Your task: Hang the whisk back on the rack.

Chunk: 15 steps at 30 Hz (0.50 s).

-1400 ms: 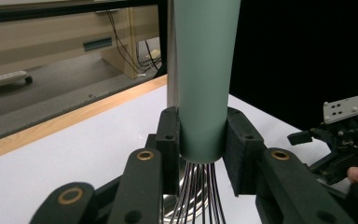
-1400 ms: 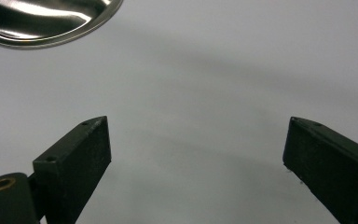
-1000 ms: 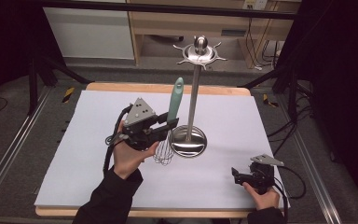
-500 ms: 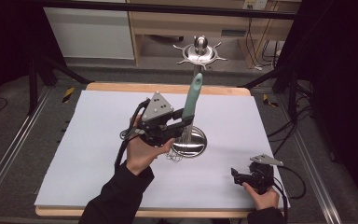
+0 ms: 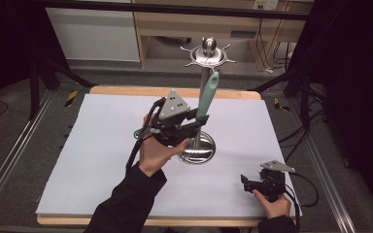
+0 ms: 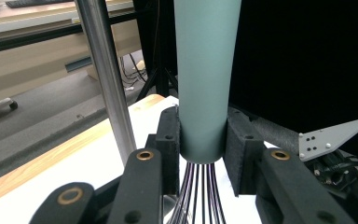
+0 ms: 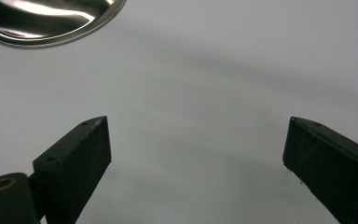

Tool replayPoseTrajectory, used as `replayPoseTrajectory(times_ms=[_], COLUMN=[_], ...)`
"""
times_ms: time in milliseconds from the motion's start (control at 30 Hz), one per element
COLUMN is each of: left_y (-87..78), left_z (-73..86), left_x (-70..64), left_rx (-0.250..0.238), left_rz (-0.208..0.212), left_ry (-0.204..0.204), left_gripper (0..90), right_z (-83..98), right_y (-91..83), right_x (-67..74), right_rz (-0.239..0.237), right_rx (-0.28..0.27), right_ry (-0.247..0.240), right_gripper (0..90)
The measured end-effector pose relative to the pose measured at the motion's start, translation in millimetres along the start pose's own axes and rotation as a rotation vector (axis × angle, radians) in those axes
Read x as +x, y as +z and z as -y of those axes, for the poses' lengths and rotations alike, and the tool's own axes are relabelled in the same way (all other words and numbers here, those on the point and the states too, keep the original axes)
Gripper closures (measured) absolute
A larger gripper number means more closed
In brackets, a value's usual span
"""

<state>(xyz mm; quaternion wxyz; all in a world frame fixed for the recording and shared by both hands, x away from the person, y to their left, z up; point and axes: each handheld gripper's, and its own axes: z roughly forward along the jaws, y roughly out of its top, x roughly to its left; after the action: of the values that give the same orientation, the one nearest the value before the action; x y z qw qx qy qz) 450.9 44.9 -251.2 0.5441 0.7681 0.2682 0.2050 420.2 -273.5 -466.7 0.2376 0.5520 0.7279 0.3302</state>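
Teal whisk handle, silver stand, white table.

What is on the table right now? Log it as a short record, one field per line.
surface: white table cover
stand: metal utensil stand, round base, hooks on top
left gripper: shut on the whisk
whisk: green handle up, wires down, close beside the stand's pole
right gripper: open, holding nothing, low at the table's near right corner
whisk on a hook: not yet
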Motion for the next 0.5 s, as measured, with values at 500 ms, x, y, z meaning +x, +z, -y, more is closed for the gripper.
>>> replayPoseTrajectory(times_ms=[500], left_y=[11.2], left_z=[-4.9], left_x=[7.4], left_rx=[0.015], left_rz=[-0.018], left_ry=[0.003], left_gripper=[69.0], right_z=[0.1], right_y=[0.3], right_x=[0.0], right_rz=[-0.008], right_rx=[0.0], right_ry=[-0.002], right_gripper=[8.0])
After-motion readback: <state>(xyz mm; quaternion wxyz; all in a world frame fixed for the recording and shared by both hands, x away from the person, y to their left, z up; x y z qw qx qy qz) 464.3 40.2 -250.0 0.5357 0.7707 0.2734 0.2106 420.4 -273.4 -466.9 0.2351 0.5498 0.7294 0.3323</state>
